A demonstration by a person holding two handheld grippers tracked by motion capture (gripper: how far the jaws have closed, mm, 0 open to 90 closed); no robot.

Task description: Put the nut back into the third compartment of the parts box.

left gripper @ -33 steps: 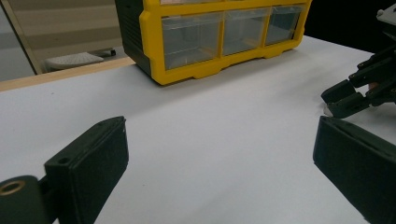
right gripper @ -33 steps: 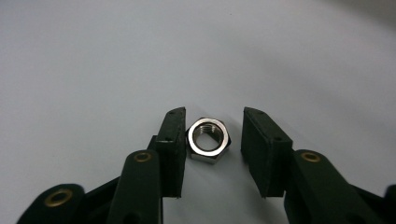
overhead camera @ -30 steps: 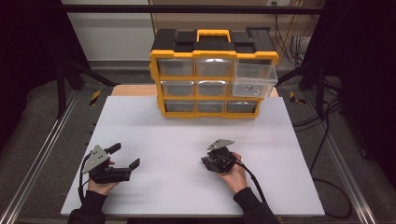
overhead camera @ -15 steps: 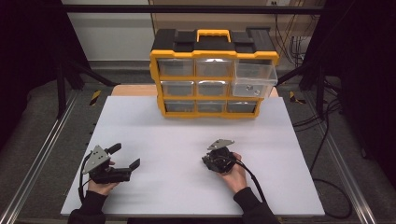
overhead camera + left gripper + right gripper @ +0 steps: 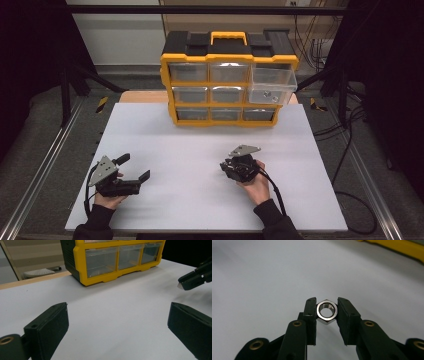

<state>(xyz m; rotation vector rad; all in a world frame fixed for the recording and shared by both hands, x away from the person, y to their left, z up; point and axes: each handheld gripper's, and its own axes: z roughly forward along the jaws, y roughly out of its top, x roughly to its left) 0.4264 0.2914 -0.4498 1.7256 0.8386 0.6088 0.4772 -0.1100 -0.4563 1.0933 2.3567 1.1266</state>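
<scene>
Barely anything shifted since a second ago: both hands parked in the same spots on the white bench (image 5: 200,150). Right gripper (image 5: 326,311) clamped snug on a shiny hex nut (image 5: 326,311), jaws pressed against opposite flats, threaded hole facing the camera, held just above the bench. Left gripper (image 5: 117,322) spread wide, nothing between the jaws, hovering low over the bench. Yellow drawer organizer (image 5: 227,80) sitting at the far edge, one clear drawer (image 5: 272,85) on the right pulled out.
</scene>
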